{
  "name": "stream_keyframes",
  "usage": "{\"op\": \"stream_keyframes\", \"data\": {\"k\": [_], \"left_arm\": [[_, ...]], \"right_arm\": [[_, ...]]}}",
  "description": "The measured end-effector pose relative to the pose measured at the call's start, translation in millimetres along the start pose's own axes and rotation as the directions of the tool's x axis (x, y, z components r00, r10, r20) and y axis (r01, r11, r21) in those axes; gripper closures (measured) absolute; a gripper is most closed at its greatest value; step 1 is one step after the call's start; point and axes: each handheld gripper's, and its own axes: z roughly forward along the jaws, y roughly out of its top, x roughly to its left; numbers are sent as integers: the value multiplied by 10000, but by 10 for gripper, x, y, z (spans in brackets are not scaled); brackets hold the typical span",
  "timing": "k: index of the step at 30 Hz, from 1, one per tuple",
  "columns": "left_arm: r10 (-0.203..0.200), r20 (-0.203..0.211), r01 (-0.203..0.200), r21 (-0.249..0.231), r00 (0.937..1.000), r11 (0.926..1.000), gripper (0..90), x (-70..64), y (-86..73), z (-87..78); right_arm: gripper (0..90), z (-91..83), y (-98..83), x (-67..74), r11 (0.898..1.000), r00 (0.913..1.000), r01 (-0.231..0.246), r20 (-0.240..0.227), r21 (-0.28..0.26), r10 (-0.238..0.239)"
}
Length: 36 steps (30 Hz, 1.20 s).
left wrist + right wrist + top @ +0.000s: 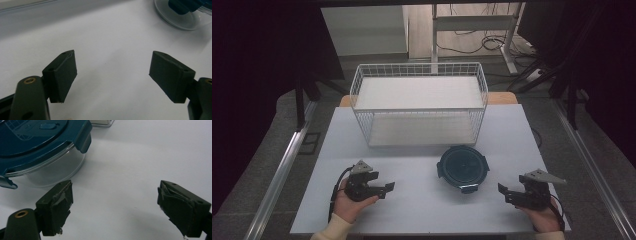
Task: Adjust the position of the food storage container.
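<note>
Round container (462, 168) with dark blue clip lid on desk (412, 210), in front of wire basket (419, 102), between both hands. Left hand-held gripper (388, 190) spread wide, empty. Right hand-held gripper (504, 192) spread wide, empty, near container. Clear wall (53, 168) likely rigid, smooth, slippery, maybe breakable. Best gripped at lid rim or clip (83, 138).
</note>
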Motion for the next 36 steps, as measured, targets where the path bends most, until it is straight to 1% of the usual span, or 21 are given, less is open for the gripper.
{"op": "stream_keyframes", "data": {"k": [4, 6, 11, 12, 15, 20, 24, 31, 35, 36], "left_arm": [[16, -117, -14, 163, 9999, 9999, 201, -1, -9, 16], [18, -94, -17, 177, 10000, 9998, 202, -4, -9, 17], [-29, 0, 29, 60, 10000, 10000, 205, -7, -2, -8], [-114, 39, 114, 28, 9999, 9999, 205, 0, -1, -14], [-163, 45, 163, 9, 9999, 9999, 206, 4, 0, -19], [-71, 54, 71, -43, 10000, 10000, 206, -4, 6, -29], [-60, 62, 61, -64, 10000, 10000, 207, -7, 9, -38], [-137, 12, 137, -105, 9999, 9999, 210, 3, 10, -47], [-115, -34, 114, -180, 9999, 9998, 211, 4, 18, -68], [-190, -30, 190, -207, 9998, 9996, 212, 2, 20, -70]], "right_arm": [[128, 4, -7, -17, 10000, 10000, -8, 32, 51, 8], [123, 3, -5, -10, 10000, 10000, -23, 74, 94, 22], [118, 13, 0, 6, 9999, 10000, 25, 71, 168, -26], [112, 25, -6, 6, 9996, 9999, 88, 120, 283, -91], [113, 21, -6, -10, 9996, 9999, 68, 123, 281, -72], [118, -3, 4, -37, 9998, 9998, 18, 192, 220, -23], [122, -7, 4, -36, 9996, 9998, 16, 198, 272, -21], [124, -8, 12, -36, 9994, 10000, 41, 12, 339, -41], [155, -22, 34, -37, 9991, 9999, 55, -126, 430, -49], [166, -32, 42, -35, 9990, 9997, 105, -232, 433, -95]]}}
